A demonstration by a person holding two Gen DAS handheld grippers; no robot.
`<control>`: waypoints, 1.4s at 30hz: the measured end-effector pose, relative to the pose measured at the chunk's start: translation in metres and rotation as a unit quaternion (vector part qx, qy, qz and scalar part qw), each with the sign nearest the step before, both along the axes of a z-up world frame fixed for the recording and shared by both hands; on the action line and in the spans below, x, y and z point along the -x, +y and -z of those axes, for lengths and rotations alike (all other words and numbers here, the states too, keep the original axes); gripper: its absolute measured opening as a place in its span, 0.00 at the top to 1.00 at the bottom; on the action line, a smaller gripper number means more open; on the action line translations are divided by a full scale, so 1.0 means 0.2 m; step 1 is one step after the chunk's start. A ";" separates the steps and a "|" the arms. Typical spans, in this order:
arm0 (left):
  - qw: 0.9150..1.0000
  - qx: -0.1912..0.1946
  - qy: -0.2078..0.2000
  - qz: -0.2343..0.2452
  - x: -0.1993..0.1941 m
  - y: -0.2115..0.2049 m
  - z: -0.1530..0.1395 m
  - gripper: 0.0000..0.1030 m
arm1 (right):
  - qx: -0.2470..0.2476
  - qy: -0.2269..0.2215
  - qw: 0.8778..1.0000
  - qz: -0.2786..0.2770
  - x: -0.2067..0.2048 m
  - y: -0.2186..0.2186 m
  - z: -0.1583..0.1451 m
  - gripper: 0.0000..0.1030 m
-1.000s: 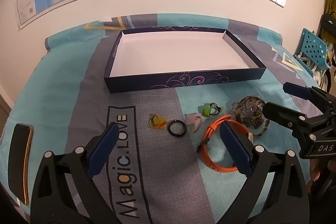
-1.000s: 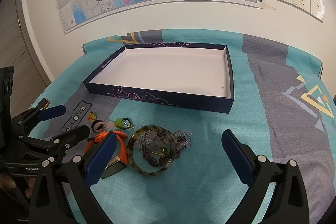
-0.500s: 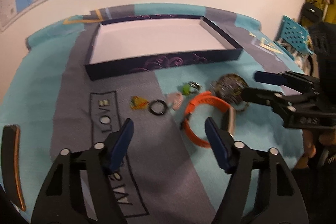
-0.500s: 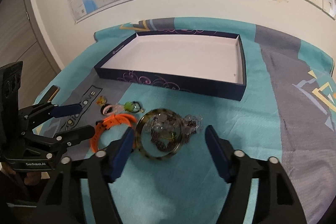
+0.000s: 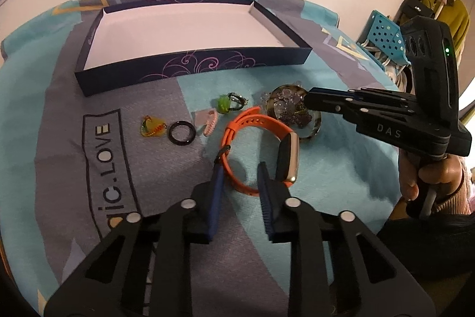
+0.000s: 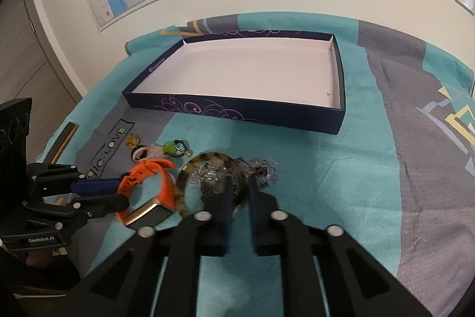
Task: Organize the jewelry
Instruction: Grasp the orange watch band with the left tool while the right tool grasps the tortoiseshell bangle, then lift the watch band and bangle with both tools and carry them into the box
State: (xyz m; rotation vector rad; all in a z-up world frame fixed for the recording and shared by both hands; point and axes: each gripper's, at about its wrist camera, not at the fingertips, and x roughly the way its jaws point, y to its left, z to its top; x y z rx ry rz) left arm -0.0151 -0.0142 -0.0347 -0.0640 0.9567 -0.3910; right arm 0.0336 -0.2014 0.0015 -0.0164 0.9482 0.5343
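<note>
as nothing lies in the navy box [image 5: 190, 66] yet, the step in hand reads as the first pickup, both grippers going for a piece at once.

left wrist view: left gripper [image 5: 239, 173] points down at the orange watch band [image 5: 237, 124], jaws closing with the near loop of the strap between them; can't tell if the pads press it yet. the band lies on the teal cloth [image 5: 341, 168] in front of the box, gold-cased watch face [image 5: 286, 158] at its right. left of it sit a yellow charm [image 5: 151, 127], a black ring [image 5: 181, 136], a pink piece [image 5: 209, 122] and a green ring [image 5: 225, 103]. the right gripper [image 5: 308, 101] reaches in from the right, tips over the tortoiseshell bangle [image 5: 314, 127].

right wrist view: right gripper [image 6: 239, 183] has its jaws together on the near rim of the bangle [image 6: 181, 186], which rings a heap of clear and dark beads [image 6: 261, 171]. the box [image 6: 237, 109] stands behind, well apart.

next move likely calls for a firm pinch, a straight lift, then a carry over the box wall; beads may stay behind.
</note>
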 end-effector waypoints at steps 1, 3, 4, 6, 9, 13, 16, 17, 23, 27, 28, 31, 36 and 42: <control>1.000 -0.002 0.000 0.000 0.00 0.00 0.00 0.82 | 0.000 0.000 1.000 0.000 0.00 0.00 0.00 0.94; 1.000 -0.001 0.003 0.001 -0.01 0.00 0.00 0.84 | -0.001 -0.001 1.000 -0.002 0.00 -0.01 0.00 0.95; 1.000 -0.001 0.005 0.001 -0.02 0.00 0.00 0.87 | -0.002 0.000 1.000 -0.002 0.00 -0.02 0.00 0.95; 1.000 -0.001 0.007 -0.001 -0.02 0.01 0.00 0.91 | -0.006 -0.001 1.000 -0.002 0.00 -0.03 -0.01 0.95; 1.000 -0.006 0.002 0.001 -0.02 0.01 -0.02 0.93 | -0.019 -0.002 1.000 0.001 -0.01 -0.06 -0.04 0.95; 1.000 -0.011 -0.018 0.010 -0.02 0.02 -0.08 0.95 | -0.039 -0.004 0.999 0.003 -0.03 -0.09 -0.08 0.94; 0.999 -0.023 -0.036 0.015 -0.02 0.01 -0.12 0.95 | -0.044 -0.014 0.999 0.005 -0.06 -0.09 -0.12 0.94; 0.999 -0.028 -0.038 0.014 -0.02 0.01 -0.12 0.95 | -0.049 -0.015 0.999 0.004 -0.07 -0.09 -0.13 0.94; 0.999 -0.029 -0.024 0.026 -0.03 0.03 -0.08 0.86 | -0.047 -0.016 0.999 -0.003 -0.10 -0.06 -0.14 0.94; 0.999 -0.031 -0.013 0.041 -0.03 0.02 -0.04 0.84 | -0.048 -0.013 0.999 -0.002 -0.11 -0.06 -0.13 0.94; 0.999 -0.034 -0.008 0.041 -0.03 0.01 -0.03 0.86 | -0.048 -0.013 0.999 -0.002 -0.11 -0.06 -0.13 0.94; 0.998 -0.042 -0.006 0.035 -0.05 0.01 0.00 0.95 | -0.048 -0.015 0.999 -0.003 -0.12 -0.05 -0.14 0.94; 0.998 -0.036 -0.024 0.035 -0.04 0.01 -0.06 0.95 | -0.050 -0.026 0.998 -0.003 -0.16 -0.05 -0.18 0.94; 0.998 -0.004 -0.055 0.014 -0.13 0.11 -0.21 0.95 | -0.072 -0.034 0.997 0.007 -0.34 -0.06 -0.24 0.94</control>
